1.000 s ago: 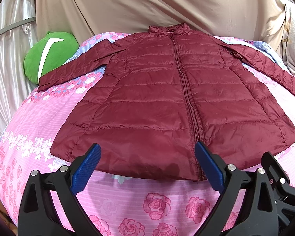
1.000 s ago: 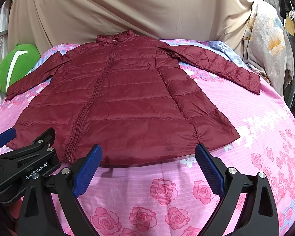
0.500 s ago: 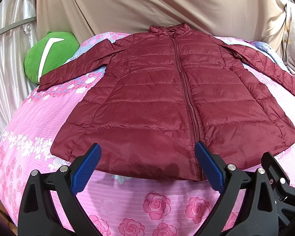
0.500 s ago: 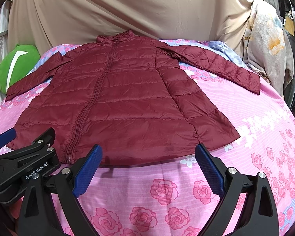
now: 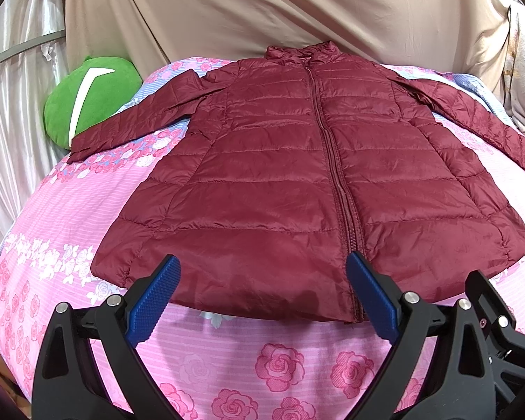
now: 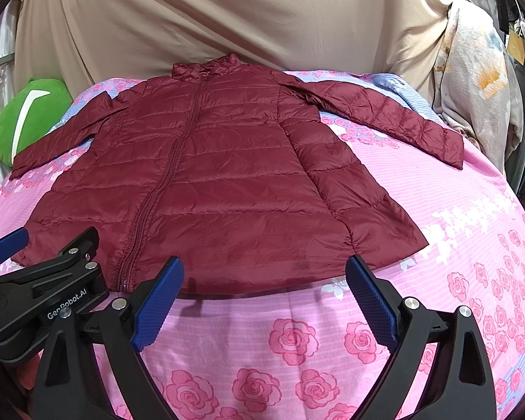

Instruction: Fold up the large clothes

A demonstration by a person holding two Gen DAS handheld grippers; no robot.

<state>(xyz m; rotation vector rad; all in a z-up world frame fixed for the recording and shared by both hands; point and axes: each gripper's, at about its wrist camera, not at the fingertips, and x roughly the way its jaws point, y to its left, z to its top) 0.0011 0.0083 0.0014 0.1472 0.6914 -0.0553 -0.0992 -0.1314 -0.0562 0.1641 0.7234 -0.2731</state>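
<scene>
Jacket: the dark red quilted puffer jacket [image 5: 297, 192] is lying flat and zipped on the pink rose-print bed sheet [image 5: 280, 360], sleeves reaching toward 10 and 2 o'clock.
Progress: no fold is showing; all folding is looking left to do.
Left claw [image 5: 262, 297]: gaping wide, gripping nothing, at 6 o'clock.
Right claw [image 6: 264, 297]: likewise spread and empty.
Writing: the left claw's body is reading "GenRobot.AI" in the right view.

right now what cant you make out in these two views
- Jacket back: both views, it lies front up on the bedsheet.
- Green cushion: right view, cut off by the fisheye edge.
- Left gripper and right gripper: both open, handles and hands out of frame.
</scene>
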